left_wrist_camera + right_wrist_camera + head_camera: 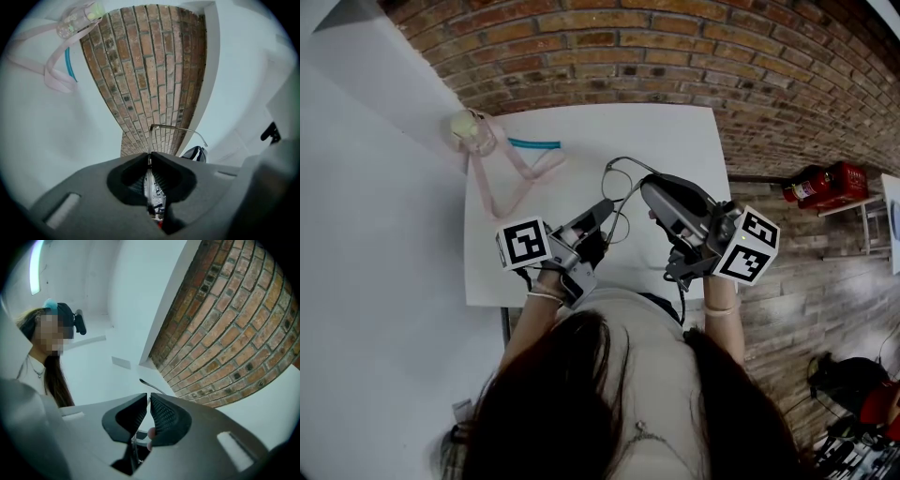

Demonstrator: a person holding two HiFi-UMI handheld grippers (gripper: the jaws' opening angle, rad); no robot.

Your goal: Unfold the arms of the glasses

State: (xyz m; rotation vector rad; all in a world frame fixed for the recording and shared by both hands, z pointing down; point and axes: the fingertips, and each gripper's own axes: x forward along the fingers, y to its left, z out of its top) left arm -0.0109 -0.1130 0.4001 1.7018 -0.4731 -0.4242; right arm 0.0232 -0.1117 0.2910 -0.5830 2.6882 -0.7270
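Thin wire-framed glasses (627,159) are held in the air over the white table (675,141), between my two grippers. My left gripper (602,208) is shut on the frame. In the left gripper view the jaws (150,154) pinch the frame, and one arm of the glasses (178,128) sticks out above them and bends to the right. My right gripper (648,188) is shut on a thin arm of the glasses. In the right gripper view that arm's tip (149,384) pokes out just past the closed jaws (148,397).
A pink strap (502,178) with a small clear bottle (473,131) and a teal strip (534,144) lie at the table's far left. A brick wall (609,47) runs behind the table. A red fire extinguisher (825,184) lies on the floor to the right.
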